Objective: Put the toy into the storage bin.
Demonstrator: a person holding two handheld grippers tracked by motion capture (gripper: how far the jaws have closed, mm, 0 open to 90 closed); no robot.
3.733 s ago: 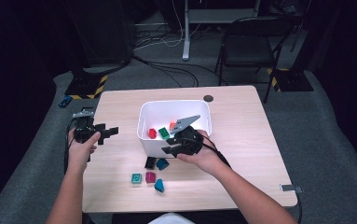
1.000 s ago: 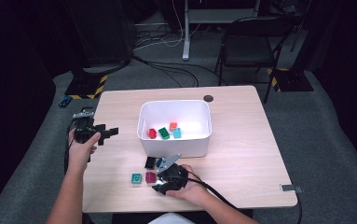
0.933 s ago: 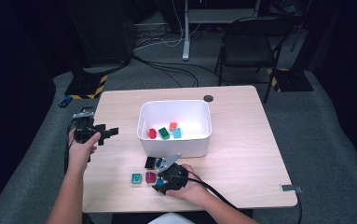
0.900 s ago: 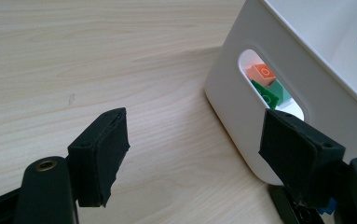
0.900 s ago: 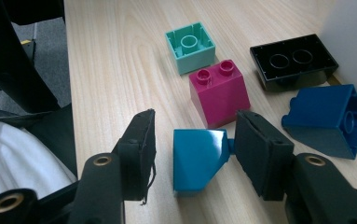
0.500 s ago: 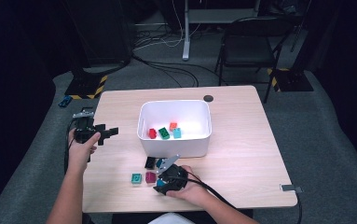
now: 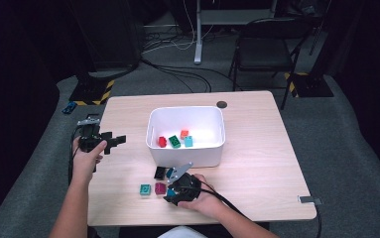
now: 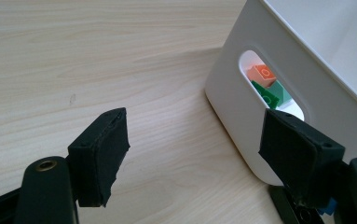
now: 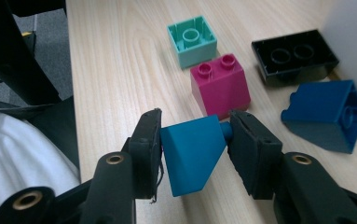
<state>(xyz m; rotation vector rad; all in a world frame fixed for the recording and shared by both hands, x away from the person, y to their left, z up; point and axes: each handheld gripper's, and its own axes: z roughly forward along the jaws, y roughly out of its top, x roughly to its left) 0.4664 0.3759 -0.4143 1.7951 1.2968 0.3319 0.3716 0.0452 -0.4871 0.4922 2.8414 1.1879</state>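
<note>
The left gripper (image 7: 109, 140) hangs with its jaws spread wide and nothing between them, just short of the white bin (image 8: 306, 79), through whose handle slot an orange brick (image 8: 261, 73) and a green brick (image 8: 265, 94) show; further right, the right gripper (image 9: 195, 151) has its jaws closing on the teal sloped brick (image 9: 192, 151), which lies on the counter (image 7: 262, 148) right between the pads, one pad flat on its back face, the other against the stud side; the jaws have just been narrowing, and the pads now press it. Beyond the jaw tips sit a magenta brick (image 9: 219, 87) and a mint square brick (image 9: 192, 38), and off to their right a black brick (image 9: 295, 56) and a blue sloped brick (image 9: 327, 112). The teal brick looks light, rigid and smooth, so it may twist or pop out of a grip set on the slope; better to clamp the flat parallel faces squarely. Compared with a few seconds back, the right gripper has left the bin and come down to the loose bricks; the left has kept its place.
</note>
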